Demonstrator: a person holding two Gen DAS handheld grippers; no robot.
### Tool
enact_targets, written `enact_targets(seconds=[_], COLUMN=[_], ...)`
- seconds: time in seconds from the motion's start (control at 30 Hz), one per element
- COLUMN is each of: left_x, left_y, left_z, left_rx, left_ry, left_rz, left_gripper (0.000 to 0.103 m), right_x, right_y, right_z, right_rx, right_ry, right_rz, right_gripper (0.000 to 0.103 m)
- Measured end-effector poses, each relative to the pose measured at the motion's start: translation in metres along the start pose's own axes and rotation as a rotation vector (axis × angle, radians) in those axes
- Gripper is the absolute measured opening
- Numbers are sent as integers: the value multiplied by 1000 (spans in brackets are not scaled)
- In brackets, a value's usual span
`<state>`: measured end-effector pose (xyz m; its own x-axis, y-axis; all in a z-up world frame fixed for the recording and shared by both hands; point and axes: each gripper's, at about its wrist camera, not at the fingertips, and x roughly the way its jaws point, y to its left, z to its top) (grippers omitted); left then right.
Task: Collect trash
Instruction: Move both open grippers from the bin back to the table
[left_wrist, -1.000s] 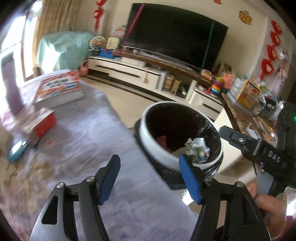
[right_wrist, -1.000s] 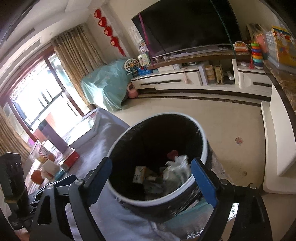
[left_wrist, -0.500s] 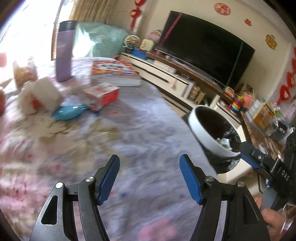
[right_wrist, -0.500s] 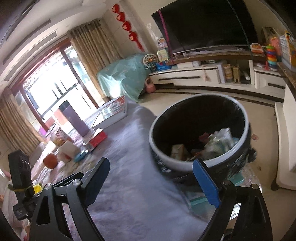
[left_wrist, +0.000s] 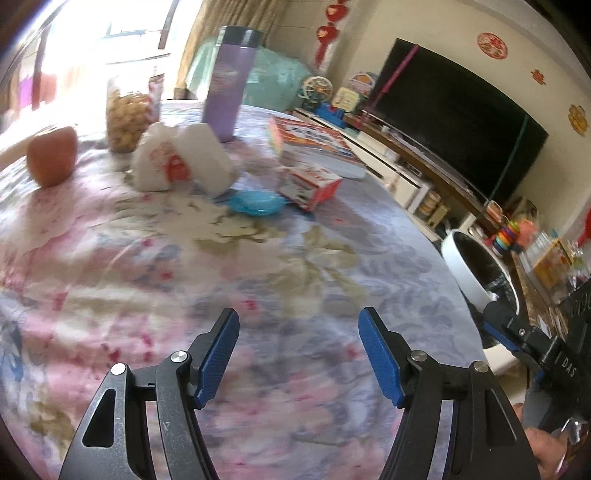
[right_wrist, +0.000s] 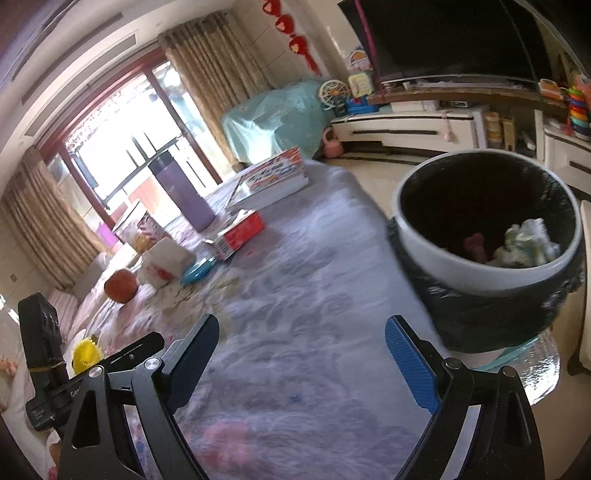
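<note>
both the left hand-held gripper (left_wrist: 298, 345) and right hand-held gripper (right_wrist: 301, 363) hover spread wide, empty, above the tablecloth (left_wrist: 258, 266).

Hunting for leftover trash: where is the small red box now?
In both views, the small red box lies on the floral cloth, between the blue dish and the book.
</note>
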<state>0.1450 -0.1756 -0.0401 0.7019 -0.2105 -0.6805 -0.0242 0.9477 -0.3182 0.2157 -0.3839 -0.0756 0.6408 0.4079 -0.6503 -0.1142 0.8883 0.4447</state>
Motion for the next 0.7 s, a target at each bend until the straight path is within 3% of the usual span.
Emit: enact_targets(seconds=[0.27,0.7], left_x=[-7,17], left_y=[26,56], left_z=[3,31], left_rx=[-46,-50], left_ry=[-7,-4], left_rz=[32,58], left_gripper=[67,67], right_x=[18,53], right_y=[22,38], right_z=[-2,7], right_rx=[-36,-48], right_ry=[27,64], right_rz=[27,55], right_gripper=[93,93])
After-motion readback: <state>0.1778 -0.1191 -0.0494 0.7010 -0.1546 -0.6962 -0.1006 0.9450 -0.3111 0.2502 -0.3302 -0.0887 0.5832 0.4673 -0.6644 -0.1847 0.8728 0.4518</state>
